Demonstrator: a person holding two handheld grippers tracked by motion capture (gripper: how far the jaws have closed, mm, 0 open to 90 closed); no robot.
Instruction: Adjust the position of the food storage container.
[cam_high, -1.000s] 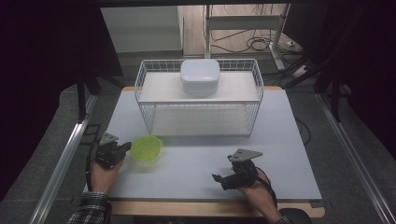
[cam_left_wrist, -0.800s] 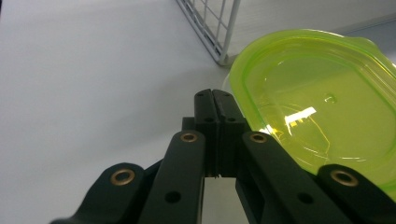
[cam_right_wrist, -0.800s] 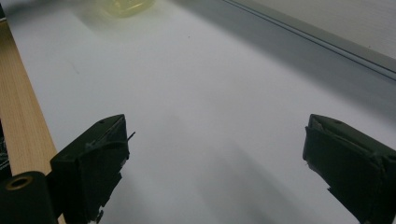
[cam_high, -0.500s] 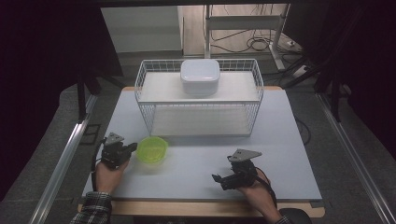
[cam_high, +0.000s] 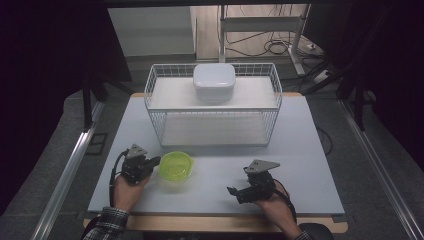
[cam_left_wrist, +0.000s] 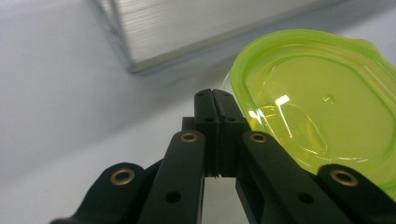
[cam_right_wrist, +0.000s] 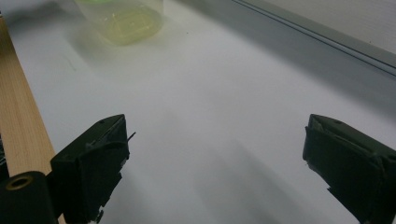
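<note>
Two grippers rest low on the white table (cam_high: 310, 165), a green container (cam_high: 176, 165) between them.
High view: left gripper (cam_high: 154, 162) touches the container's left side. Left gripper view: its jaws press together beside the container's rim. Right gripper view: right gripper (cam_right_wrist: 215, 154) spreads wide over bare table.

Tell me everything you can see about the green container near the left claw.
The container is translucent lime-green plastic, a rounded rectangle with a wider rim and a small tab on one edge. Its top looks flat and glossy, like a fitted lid, with a tiny dimple near the middle. It sits upright on the white table, in front of the wire rack. The left claw is shut and its tips are at the container's rim; whether they touch it is unclear.
</note>
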